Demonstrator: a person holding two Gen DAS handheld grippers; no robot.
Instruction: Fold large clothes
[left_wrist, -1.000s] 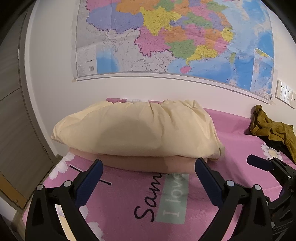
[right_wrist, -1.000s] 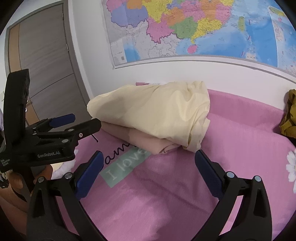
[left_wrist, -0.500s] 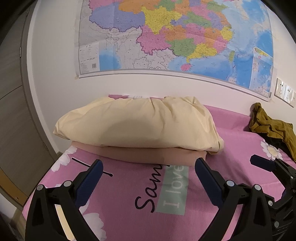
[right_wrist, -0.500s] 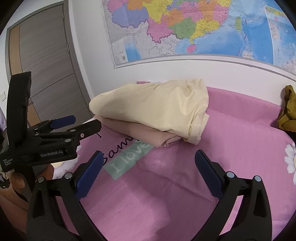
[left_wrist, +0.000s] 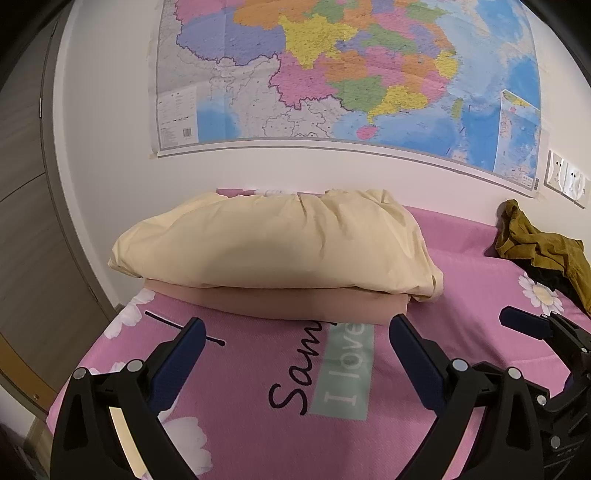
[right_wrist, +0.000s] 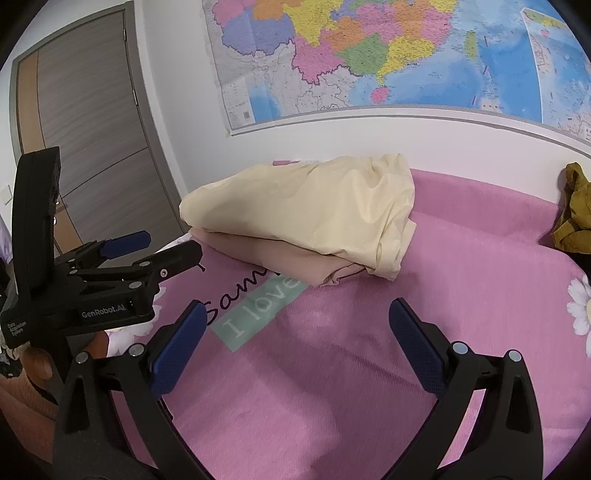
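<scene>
A folded cream garment (left_wrist: 273, 243) lies on top of a folded beige-pink garment (left_wrist: 280, 304) at the far side of the pink bed (left_wrist: 236, 398); the stack also shows in the right wrist view (right_wrist: 306, 210). My left gripper (left_wrist: 295, 354) is open and empty, a little short of the stack. My right gripper (right_wrist: 295, 339) is open and empty over bare bedsheet, right of the stack. The left gripper shows from the side in the right wrist view (right_wrist: 147, 247).
A crumpled mustard-brown garment (left_wrist: 539, 247) lies at the far right of the bed by the wall. A map (left_wrist: 332, 74) hangs on the wall behind. A wooden door (right_wrist: 85, 122) stands to the left. The bed edge (left_wrist: 74, 384) runs along the left.
Both grippers have drawn back slightly from the stack, which now looks smaller and farther away. Both stay open and empty. The stack has not moved.
</scene>
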